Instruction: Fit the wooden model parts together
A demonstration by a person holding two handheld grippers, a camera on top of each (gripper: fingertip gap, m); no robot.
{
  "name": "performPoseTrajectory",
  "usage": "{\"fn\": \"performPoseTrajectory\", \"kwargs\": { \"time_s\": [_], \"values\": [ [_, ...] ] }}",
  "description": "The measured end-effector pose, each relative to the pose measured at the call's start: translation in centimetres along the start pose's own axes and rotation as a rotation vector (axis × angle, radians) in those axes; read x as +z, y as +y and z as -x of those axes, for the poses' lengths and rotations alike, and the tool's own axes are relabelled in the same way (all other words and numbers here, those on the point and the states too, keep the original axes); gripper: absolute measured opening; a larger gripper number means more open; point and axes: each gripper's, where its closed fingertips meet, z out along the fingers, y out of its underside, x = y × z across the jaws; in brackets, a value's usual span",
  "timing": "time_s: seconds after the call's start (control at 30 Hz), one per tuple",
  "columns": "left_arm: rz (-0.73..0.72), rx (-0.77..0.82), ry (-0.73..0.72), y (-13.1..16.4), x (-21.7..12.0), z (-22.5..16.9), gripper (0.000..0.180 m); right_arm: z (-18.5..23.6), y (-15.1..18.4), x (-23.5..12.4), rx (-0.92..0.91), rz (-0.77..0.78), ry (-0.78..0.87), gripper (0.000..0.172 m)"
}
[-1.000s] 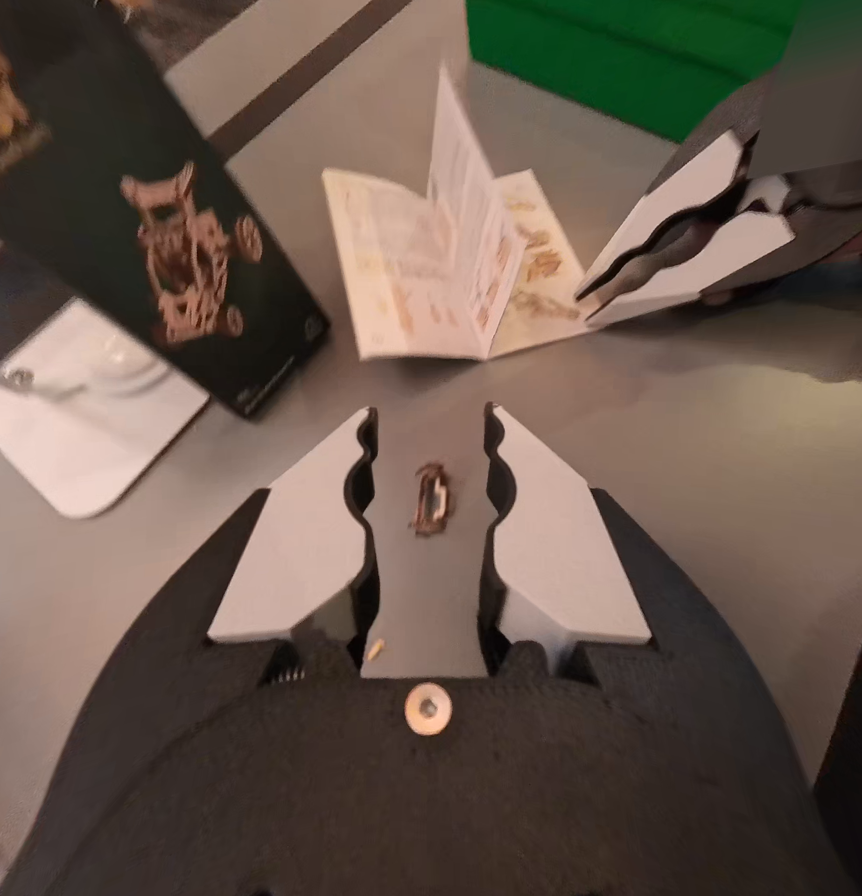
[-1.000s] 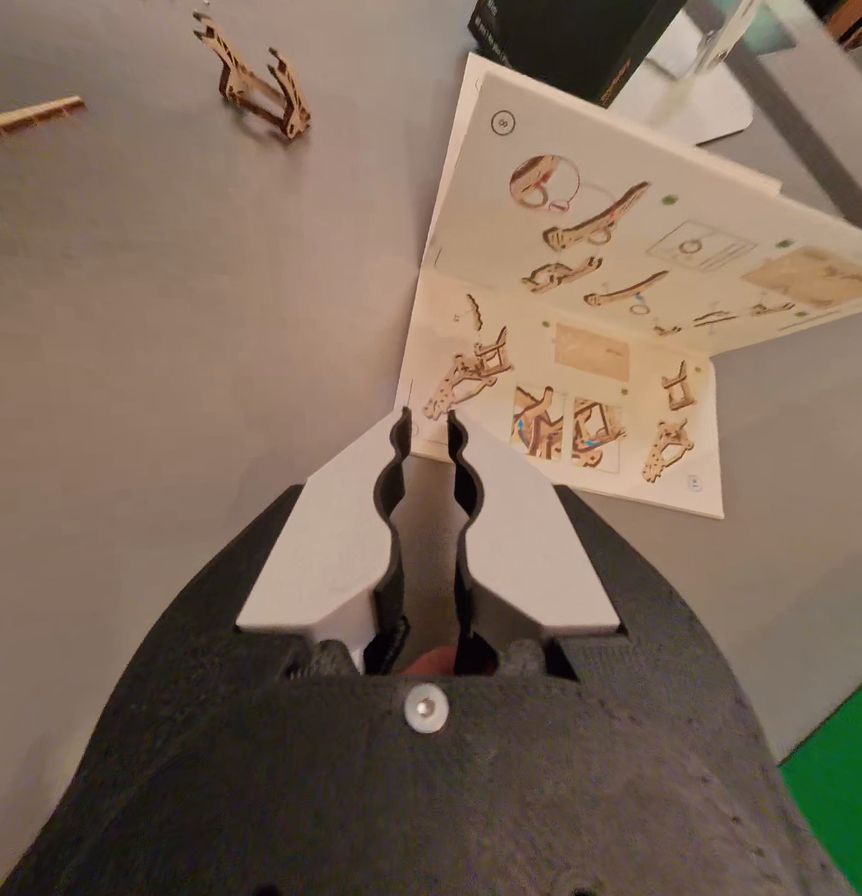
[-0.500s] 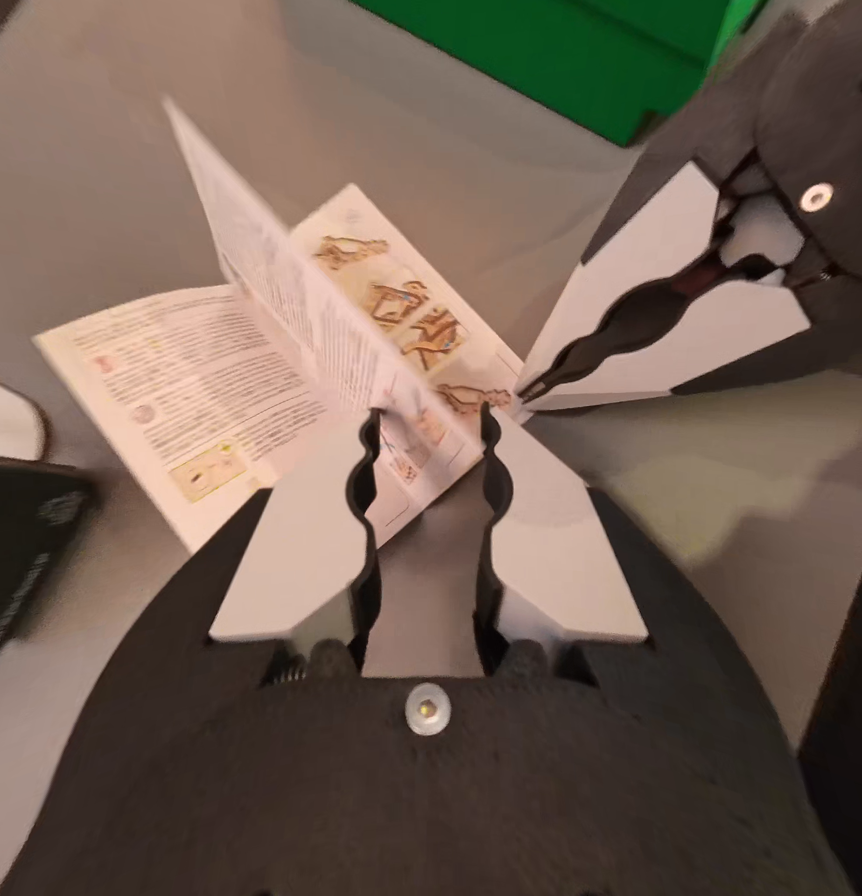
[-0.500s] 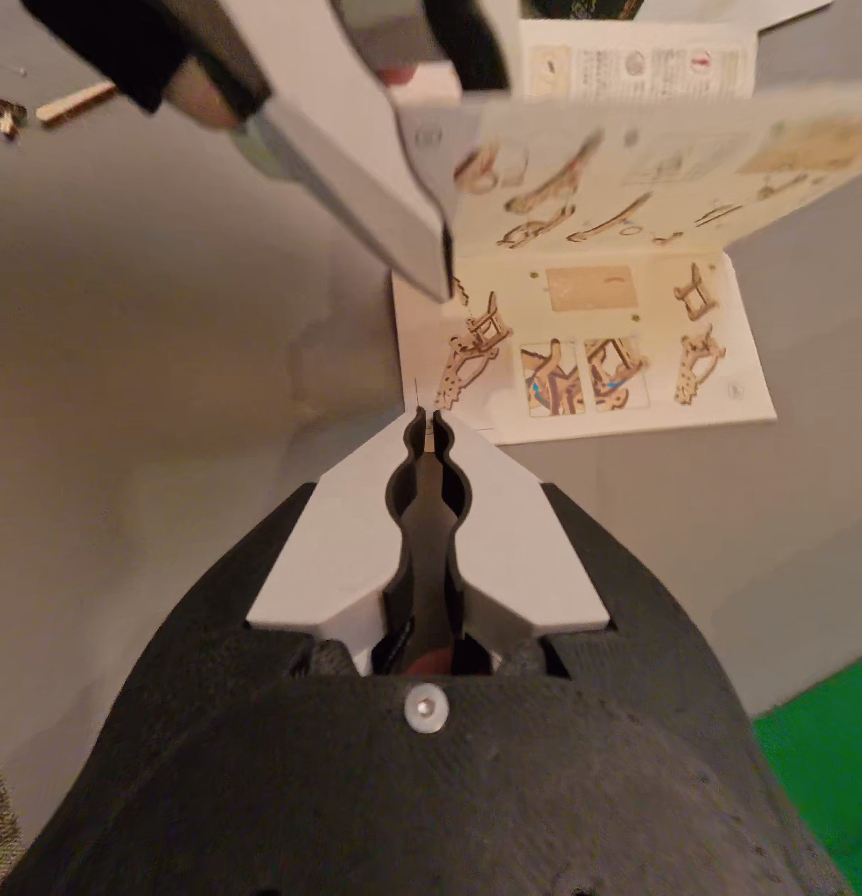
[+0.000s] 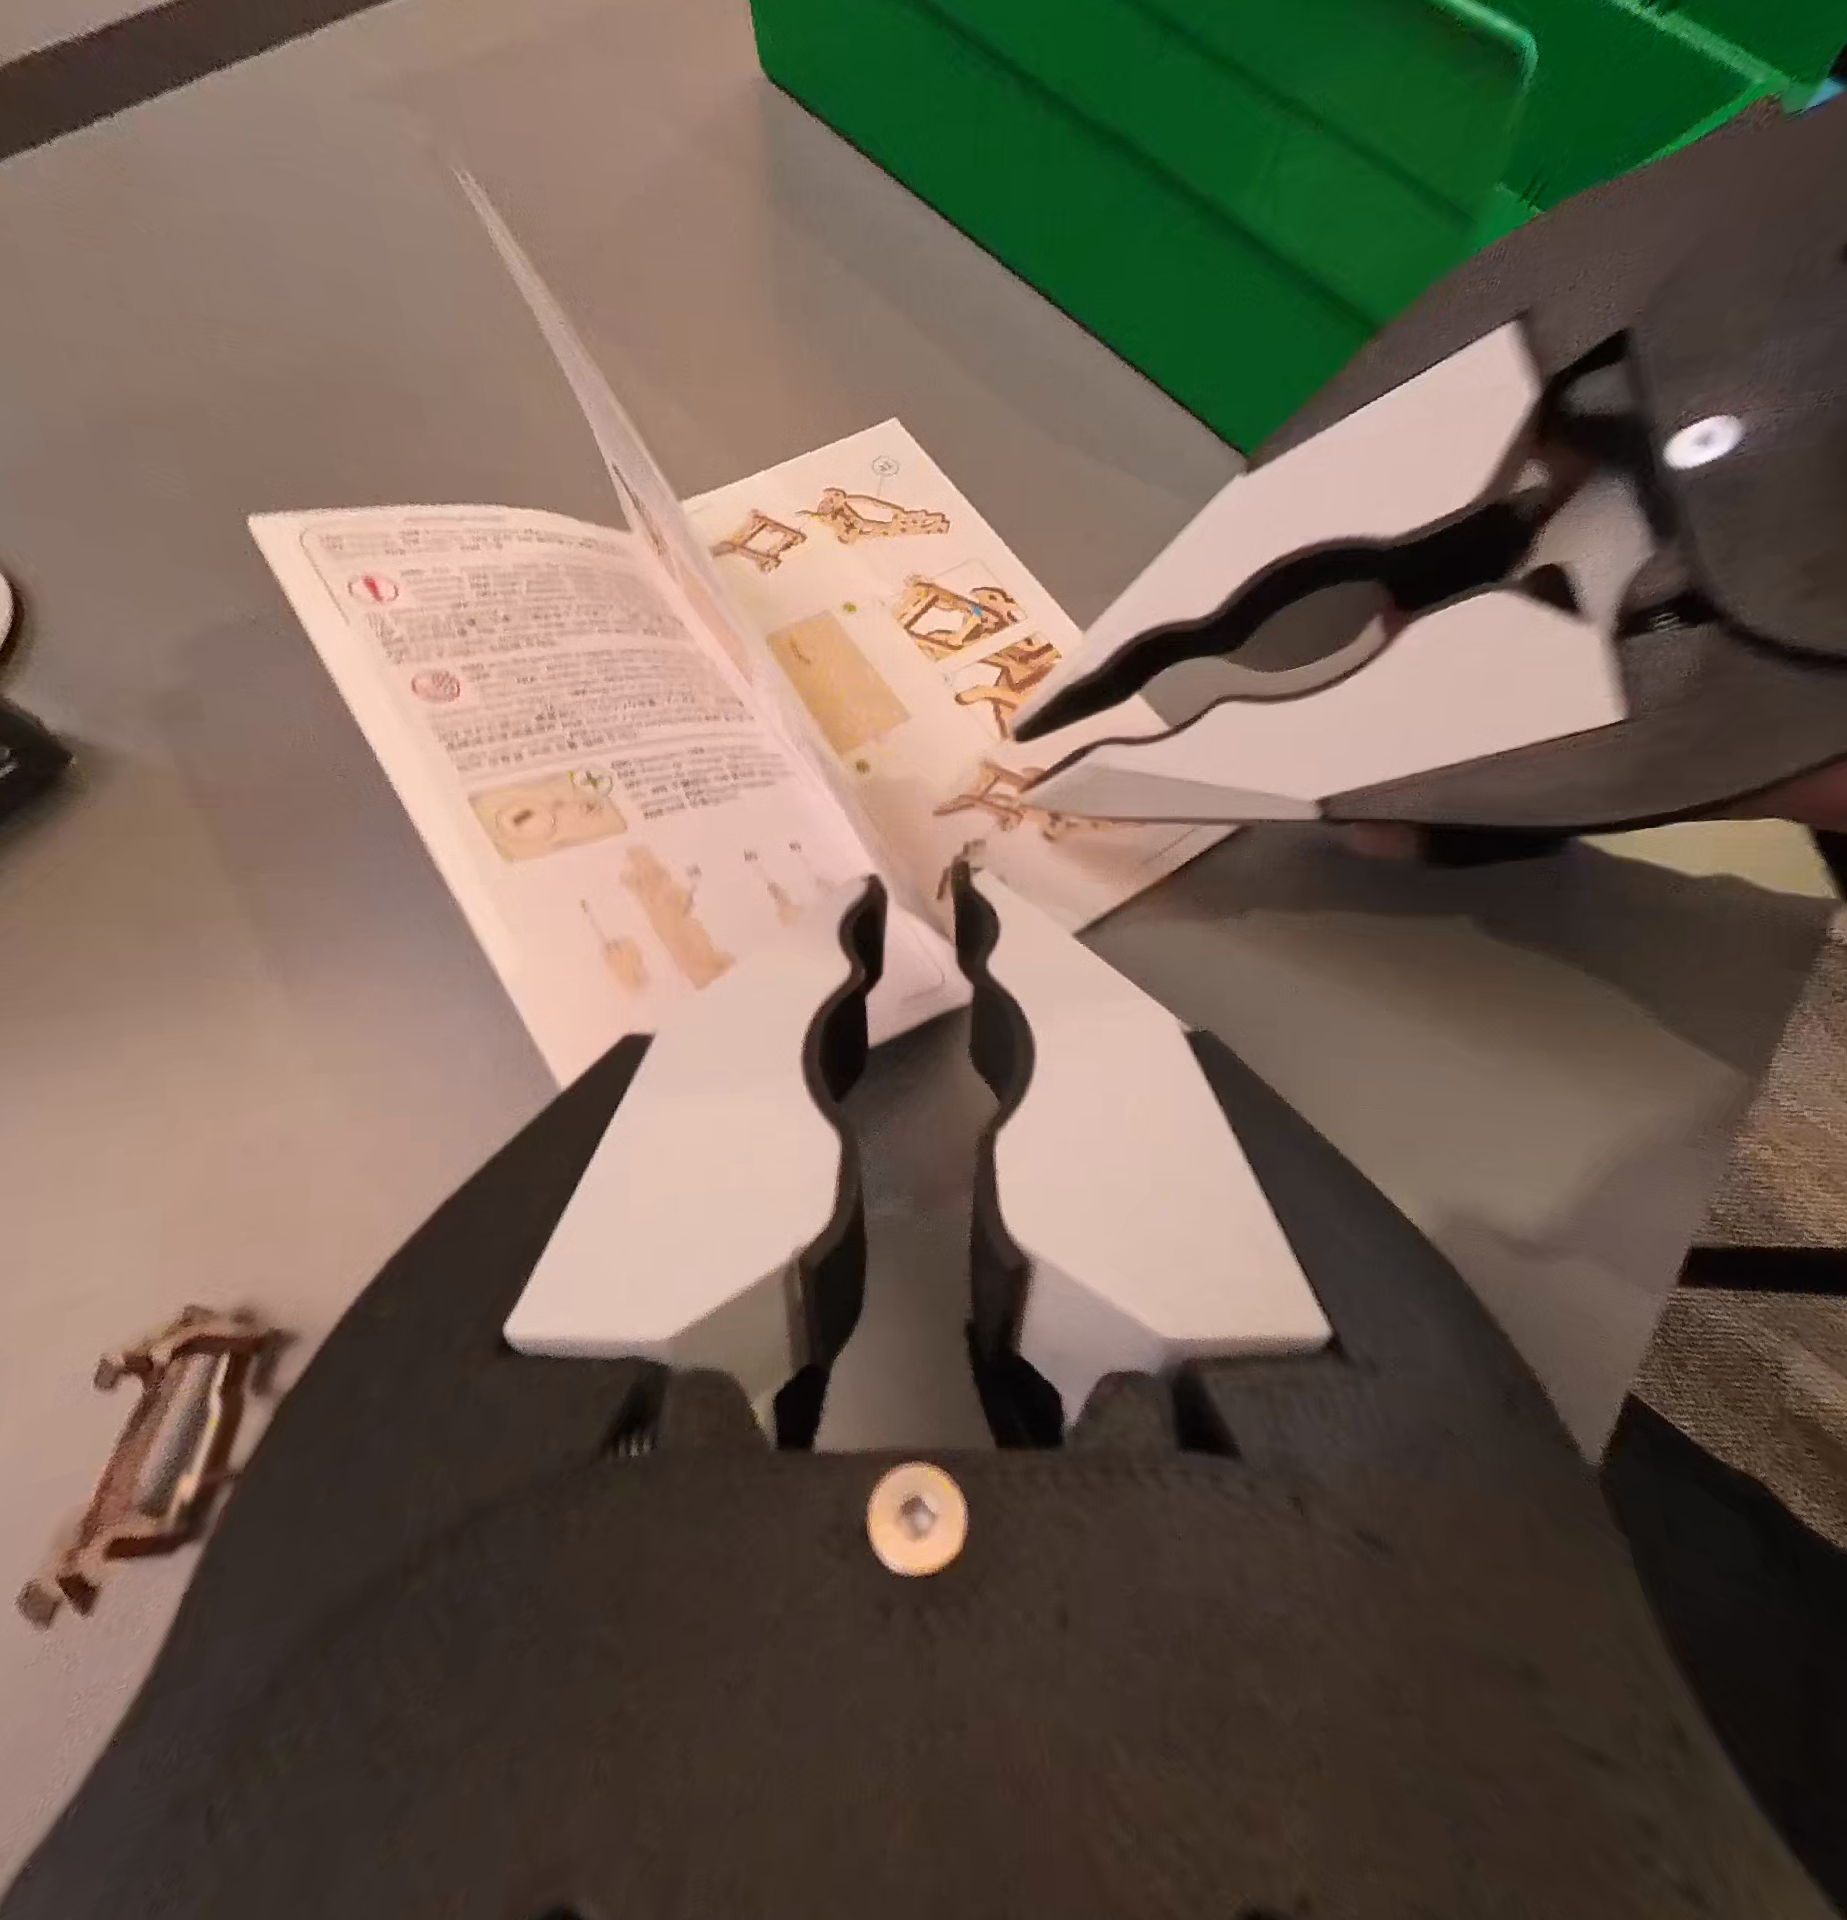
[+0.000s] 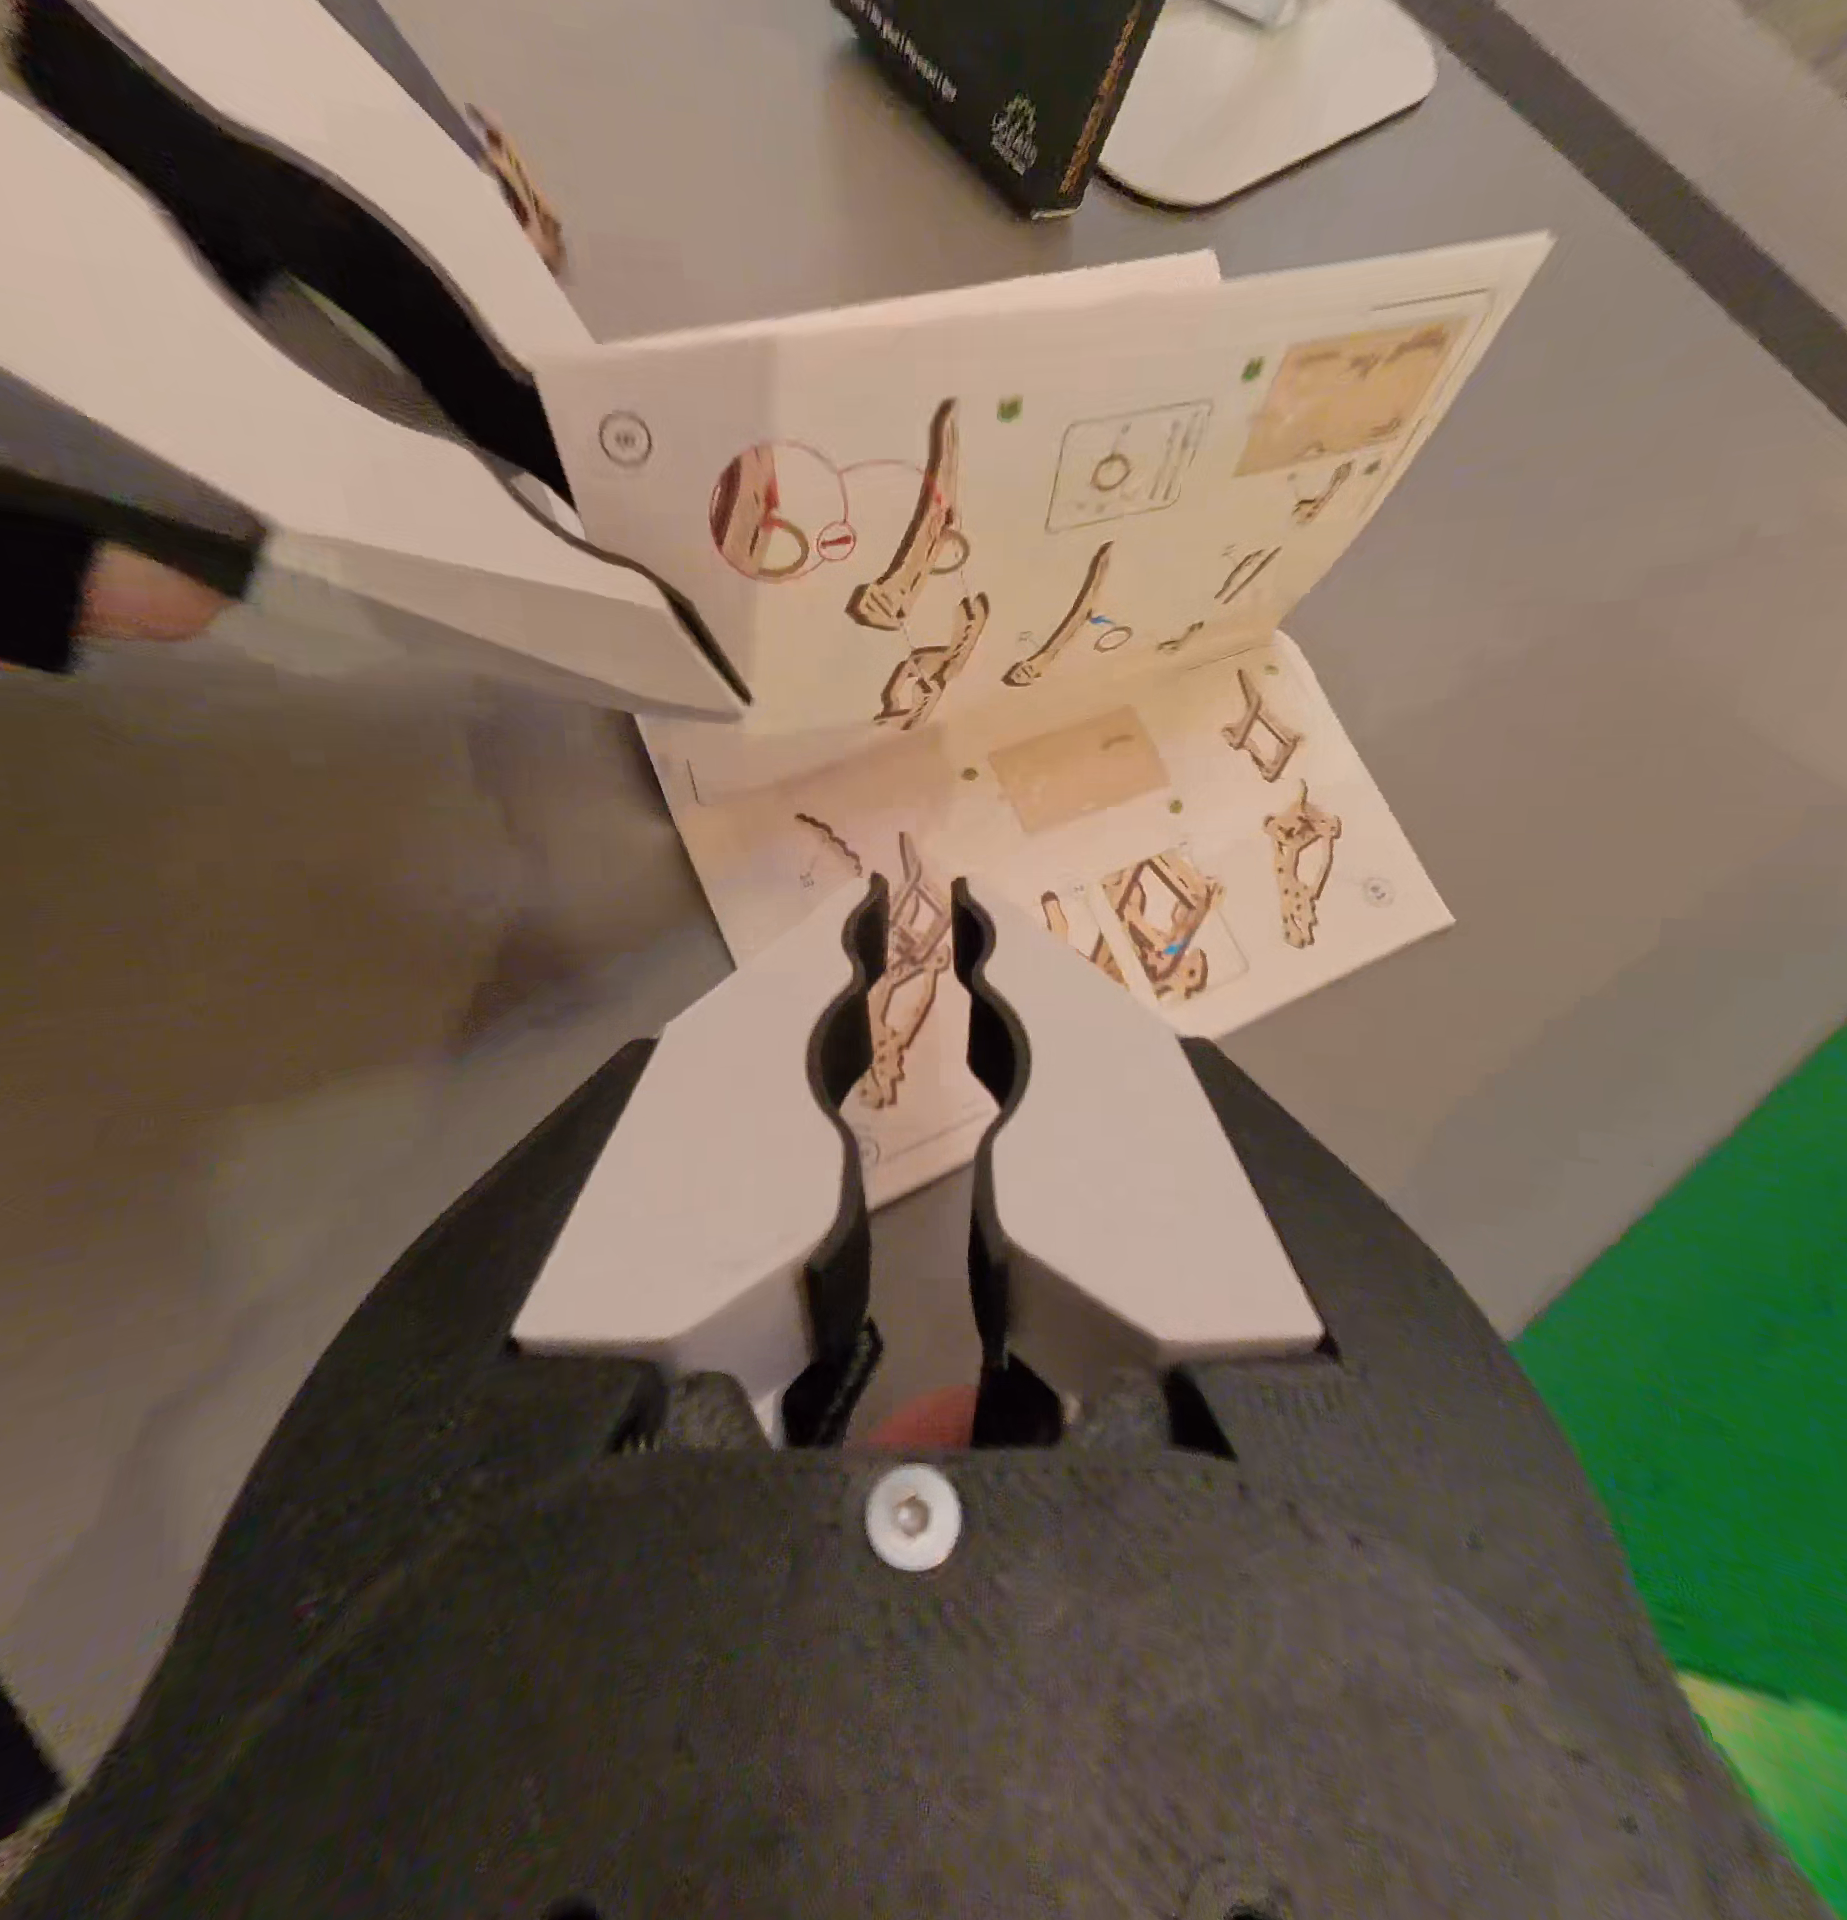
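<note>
An open instruction booklet (image 5: 545,665) lies on the grey table, with one page (image 5: 607,416) standing up. My left gripper (image 5: 916,894) is open over the booklet's near edge. The standing page's lower corner ends at its fingertips, and the pads do not press on it. My right gripper (image 6: 917,899) is open and empty over the booklet's lower page (image 6: 1158,769). It shows in the left wrist view (image 5: 1021,767) with its tips just above the right page. In the right wrist view the left gripper's fingers (image 6: 483,613) reach the standing page's (image 6: 1002,468) left edge. A small wooden frame part (image 5: 155,1455) lies on the table to the left.
A black product box (image 6: 1012,94) and a white base plate (image 6: 1272,114) stand beyond the booklet. A green box (image 5: 1158,156) is at the far side. The table's edge and carpet (image 5: 1812,1195) are on the right. Tip to tip, the grippers are about 5 cm apart.
My left gripper left the wooden part, moved to the booklet and narrowed its jaws. My right gripper moved over the booklet and its jaws opened a little. The standing page swung more upright.
</note>
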Motion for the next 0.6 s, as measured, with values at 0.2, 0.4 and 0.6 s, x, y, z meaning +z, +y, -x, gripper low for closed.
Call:
{"fn": "performPoseTrajectory", "kwargs": {
  "time_s": [0.2,0.4,0.6],
  "values": [
    [0.011,-0.088,0.001,1.7,-1.4,0.8,0.014,0.8,-1.4,1.7,-0.102,-0.008,0.009,0.009],
    [-0.132,0.042,-0.082,-1.3,-5.0,1.6,0.019,2.1,-1.4,3.8,-0.247,0.037,-0.052,0.000],
    [-0.109,0.310,-0.041,-2.3,-3.7,-2.1,0.019,2.5,-1.3,3.7,-0.256,0.075,-0.125,0.000]
  ]
}}
